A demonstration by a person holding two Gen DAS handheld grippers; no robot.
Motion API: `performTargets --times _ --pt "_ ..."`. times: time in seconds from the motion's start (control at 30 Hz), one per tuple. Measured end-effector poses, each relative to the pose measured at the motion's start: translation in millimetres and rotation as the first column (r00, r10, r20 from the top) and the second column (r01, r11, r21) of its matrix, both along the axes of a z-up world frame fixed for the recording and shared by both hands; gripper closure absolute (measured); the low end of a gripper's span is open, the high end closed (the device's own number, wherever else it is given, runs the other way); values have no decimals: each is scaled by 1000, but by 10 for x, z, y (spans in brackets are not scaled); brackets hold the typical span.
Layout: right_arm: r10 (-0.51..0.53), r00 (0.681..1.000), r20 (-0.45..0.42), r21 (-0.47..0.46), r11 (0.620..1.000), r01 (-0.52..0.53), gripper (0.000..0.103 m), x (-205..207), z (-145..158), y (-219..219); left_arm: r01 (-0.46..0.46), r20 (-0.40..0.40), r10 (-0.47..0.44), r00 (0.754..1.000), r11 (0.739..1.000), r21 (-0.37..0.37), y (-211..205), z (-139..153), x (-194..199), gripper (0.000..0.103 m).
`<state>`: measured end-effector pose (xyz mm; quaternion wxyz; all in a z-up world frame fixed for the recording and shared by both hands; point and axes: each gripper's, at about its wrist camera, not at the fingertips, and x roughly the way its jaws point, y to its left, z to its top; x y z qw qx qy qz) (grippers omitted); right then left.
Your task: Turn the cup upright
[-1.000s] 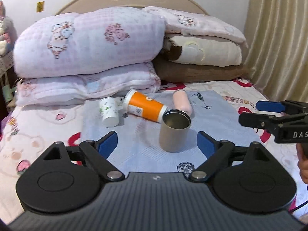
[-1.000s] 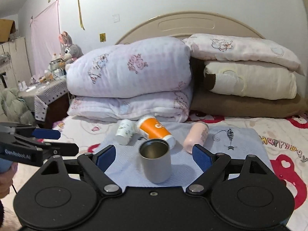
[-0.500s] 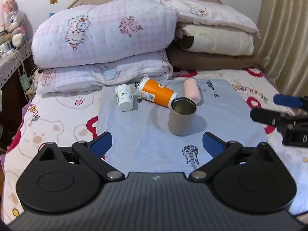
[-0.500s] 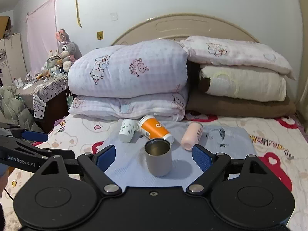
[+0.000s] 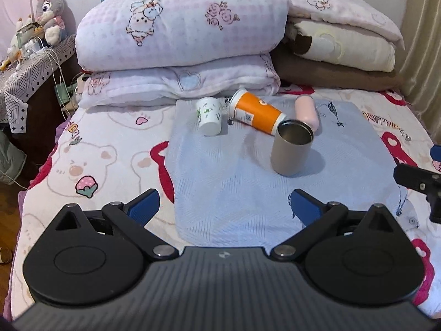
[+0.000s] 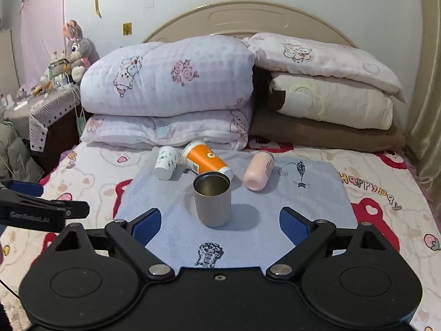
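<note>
A grey metal cup (image 5: 291, 147) (image 6: 212, 198) stands upright, mouth up, on a light blue cloth (image 5: 248, 193) (image 6: 248, 237) on the bed. Behind it lie three cups on their sides: an orange one (image 5: 255, 111) (image 6: 205, 160), a white one with green print (image 5: 209, 115) (image 6: 166, 162) and a pink one (image 5: 306, 109) (image 6: 259, 173). My left gripper (image 5: 224, 207) is open and empty, well short of the metal cup. My right gripper (image 6: 220, 222) is open and empty, just in front of the metal cup.
Stacked pillows and folded quilts (image 5: 179, 27) (image 6: 171, 77) sit against the headboard behind the cups. A bedside table with a plush rabbit (image 5: 48, 8) (image 6: 77, 49) stands at the left. A curtain (image 5: 424, 41) hangs at the right.
Both grippers have drawn back from the upright metal cup, which now looks smaller and farther. The cups have not moved.
</note>
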<state>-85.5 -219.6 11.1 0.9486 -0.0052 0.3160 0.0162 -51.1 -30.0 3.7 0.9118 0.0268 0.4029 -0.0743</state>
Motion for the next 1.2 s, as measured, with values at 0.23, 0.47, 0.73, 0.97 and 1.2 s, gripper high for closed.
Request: performTargets --times 0.23,0.47,0.73,0.97,1.2 --pt "-37 999 -27 -9 999 36 8 12 -15 -1 14 -18 -14 1000 1000 -6 -9 -44 -15 0" --pt "-65 996 -65 -14 998 65 8 3 -50 -46 12 -28 -13 1000 1000 -12 3 -62 -9 0" --pt "-75 994 -80 -39 997 72 8 -4 -48 -26 24 -32 -23 999 1000 8 -40 -59 -29 0" --pt "-103 990 -92 -38 994 100 8 6 -62 -84 16 -41 -16 999 1000 4 -8 -60 -16 0" --pt "-115 988 -104 -34 993 112 8 13 -76 -101 21 -47 -21 999 1000 1 -8 -67 -12 0"
